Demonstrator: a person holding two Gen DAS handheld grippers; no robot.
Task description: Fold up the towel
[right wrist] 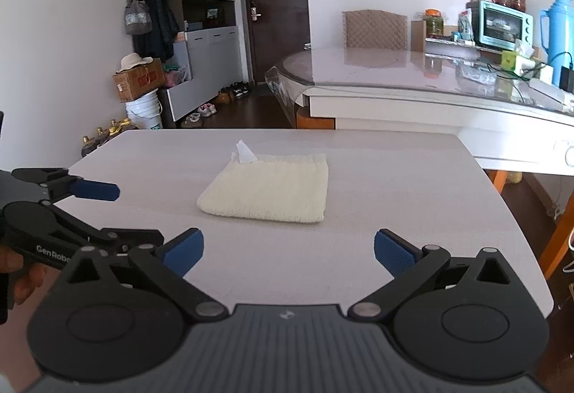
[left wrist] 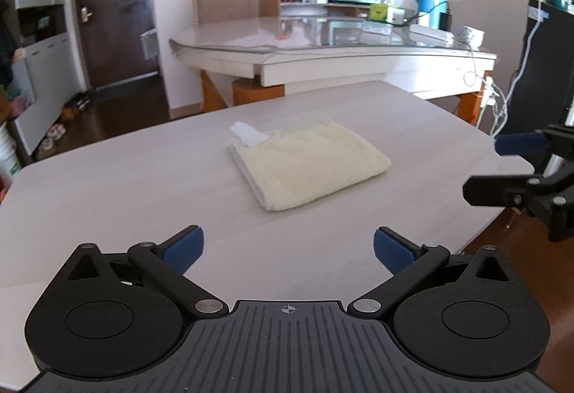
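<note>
The table [left wrist: 107,185] is carrying the towel [left wrist: 308,163], which is lying folded near its middle, a white tag [left wrist: 247,134] sticking out at the far left corner. The left gripper [left wrist: 288,249] and right gripper [right wrist: 288,249] are hovering near the towel, both gaping wide and holding nothing. Only the right wrist view is showing a hand [right wrist: 21,276]; only the left is showing a black appliance [left wrist: 538,70] right of the towel.
</note>
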